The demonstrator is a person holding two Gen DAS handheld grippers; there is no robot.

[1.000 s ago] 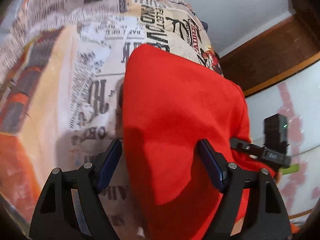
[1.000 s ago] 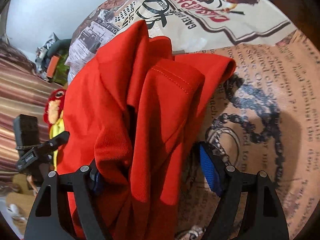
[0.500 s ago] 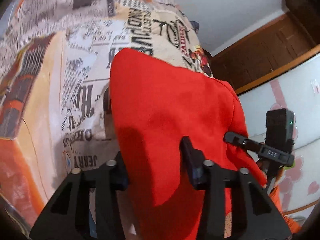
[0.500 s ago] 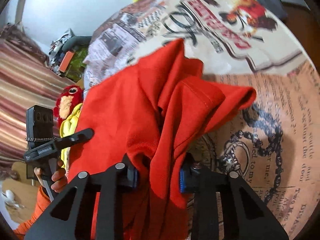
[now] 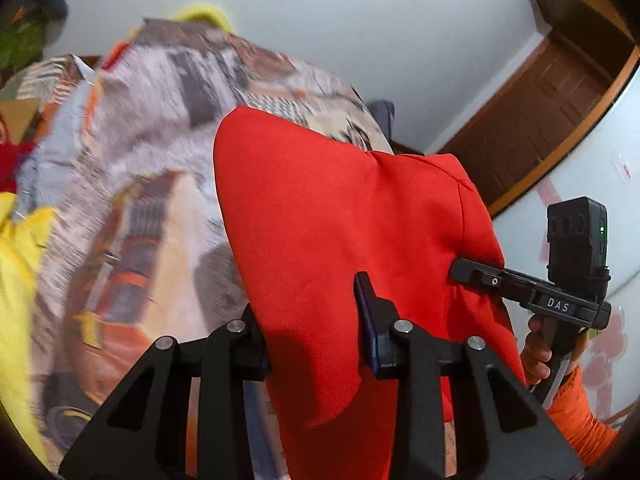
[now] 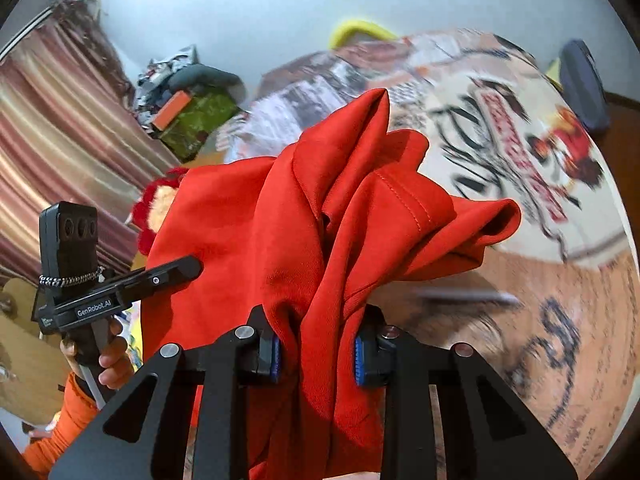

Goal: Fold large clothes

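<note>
A large red garment [image 5: 332,216] hangs between both grippers above a bed with a newspaper-print cover [image 5: 152,184]. My left gripper [image 5: 312,332] is shut on one edge of the red garment, which drapes smooth over its jaws. My right gripper [image 6: 316,348] is shut on a bunched, folded edge of the red garment [image 6: 320,216]. The right gripper also shows at the right of the left wrist view [image 5: 532,292], and the left gripper at the left of the right wrist view [image 6: 120,288]. The garment's lower part is hidden below the frames.
The printed bed cover [image 6: 520,168] spreads under the garment. A red and yellow plush toy [image 6: 160,204] lies at the bed's side near striped curtains [image 6: 60,128]. Clutter [image 6: 188,104] sits by the wall. A wooden door [image 5: 552,108] stands at the right.
Both grippers closed on the red garment and lifted it off the bed. The views tilted upward, showing more wall.
</note>
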